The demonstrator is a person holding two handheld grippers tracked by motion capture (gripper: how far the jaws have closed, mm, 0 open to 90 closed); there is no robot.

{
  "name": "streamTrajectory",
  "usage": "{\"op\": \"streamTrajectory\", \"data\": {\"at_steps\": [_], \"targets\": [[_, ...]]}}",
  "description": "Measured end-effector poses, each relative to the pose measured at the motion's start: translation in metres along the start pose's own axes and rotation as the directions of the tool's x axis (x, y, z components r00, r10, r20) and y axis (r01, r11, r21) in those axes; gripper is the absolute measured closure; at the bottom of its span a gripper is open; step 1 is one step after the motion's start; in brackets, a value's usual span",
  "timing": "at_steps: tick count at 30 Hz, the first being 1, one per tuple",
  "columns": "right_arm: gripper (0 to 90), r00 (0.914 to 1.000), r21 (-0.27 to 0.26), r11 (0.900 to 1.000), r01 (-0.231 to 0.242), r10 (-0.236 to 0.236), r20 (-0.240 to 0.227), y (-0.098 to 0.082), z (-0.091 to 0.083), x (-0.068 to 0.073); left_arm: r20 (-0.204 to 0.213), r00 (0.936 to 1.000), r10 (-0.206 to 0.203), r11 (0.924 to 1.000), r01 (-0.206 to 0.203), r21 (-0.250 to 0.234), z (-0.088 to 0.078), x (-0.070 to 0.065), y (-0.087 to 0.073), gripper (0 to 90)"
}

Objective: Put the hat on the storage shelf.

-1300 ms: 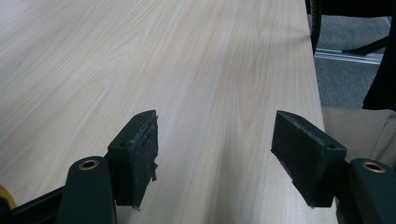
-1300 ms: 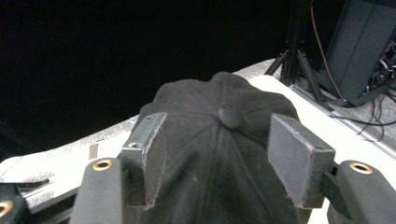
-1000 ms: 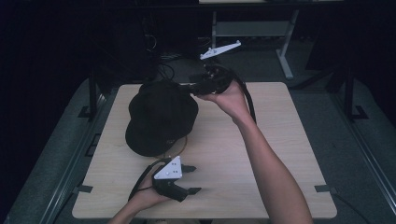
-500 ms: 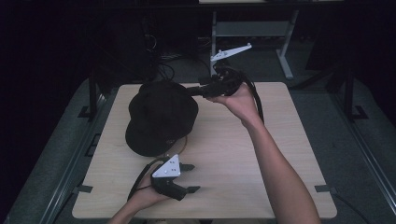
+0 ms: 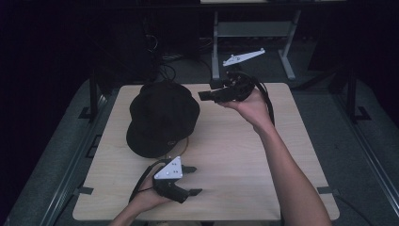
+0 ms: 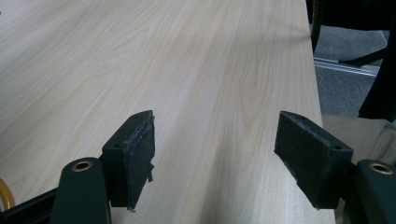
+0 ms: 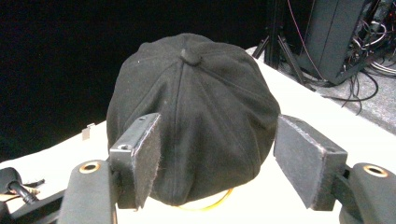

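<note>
You are working at a pale wood table (image 5: pixel 244 155) in a dark room, with grey floor around it and cables and a metal stand behind.

Nearest to you, your left hand (image 5: pixel 146 200) rests at the table's near edge, holding the left gripper (image 5: pixel 192 180) low and level, its jaws pointing to your right. They stand wide apart with only bare tabletop between them.

Beyond it, the black cap (image 5: pixel 162 117) sits crown up on the left half of the table. A thin yellow loop (image 7: pixel 210 205) peeks out from under its rim; what it belongs to is hard to tell.

Farther off, your right forearm stretches diagonally across the table, wrist bent and palm up, holding the right gripper (image 5: pixel 207 90) above the far edge. It points left toward the cap, just short of it. Its jaws have just been opening and stand apart, framing the cap's crown in the right gripper view without pressing on it.
</note>
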State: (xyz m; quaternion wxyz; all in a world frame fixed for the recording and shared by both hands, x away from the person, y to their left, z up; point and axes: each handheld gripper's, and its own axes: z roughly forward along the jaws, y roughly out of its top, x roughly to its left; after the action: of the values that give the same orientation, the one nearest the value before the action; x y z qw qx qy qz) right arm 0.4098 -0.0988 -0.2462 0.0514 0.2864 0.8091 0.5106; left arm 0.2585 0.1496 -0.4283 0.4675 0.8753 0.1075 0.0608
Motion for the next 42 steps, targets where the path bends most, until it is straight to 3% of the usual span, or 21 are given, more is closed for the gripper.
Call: {"op": "streamTrajectory", "data": {"at_steps": [10, 29, 42], "targets": [[30.4, 0.9998, 0.005, 1.000, -0.007, 0.007, 0.016, -0.016, -0.015, -0.001, -0.012, 0.9999, -0.012, 0.9999, 0.012, 0.000, -0.001, 0.000, 0.000, 28.1], [27.2, 0.9971, 0.004, 0.998, -0.064, 0.064, 0.041, -0.052, -0.044, -0.014, -0.024, 0.9991, -0.034, 0.9994, 0.034, -0.008, -0.001, 0.003, -0.002, 27.5], [26.8, 0.9936, 0.008, 0.995, -0.100, 0.099, 0.054, -0.074, -0.057, -0.022, -0.034, 0.9993, -0.017, 0.9998, 0.017, 0.003, -0.002, 0.004, -0.003, 27.6]]}}
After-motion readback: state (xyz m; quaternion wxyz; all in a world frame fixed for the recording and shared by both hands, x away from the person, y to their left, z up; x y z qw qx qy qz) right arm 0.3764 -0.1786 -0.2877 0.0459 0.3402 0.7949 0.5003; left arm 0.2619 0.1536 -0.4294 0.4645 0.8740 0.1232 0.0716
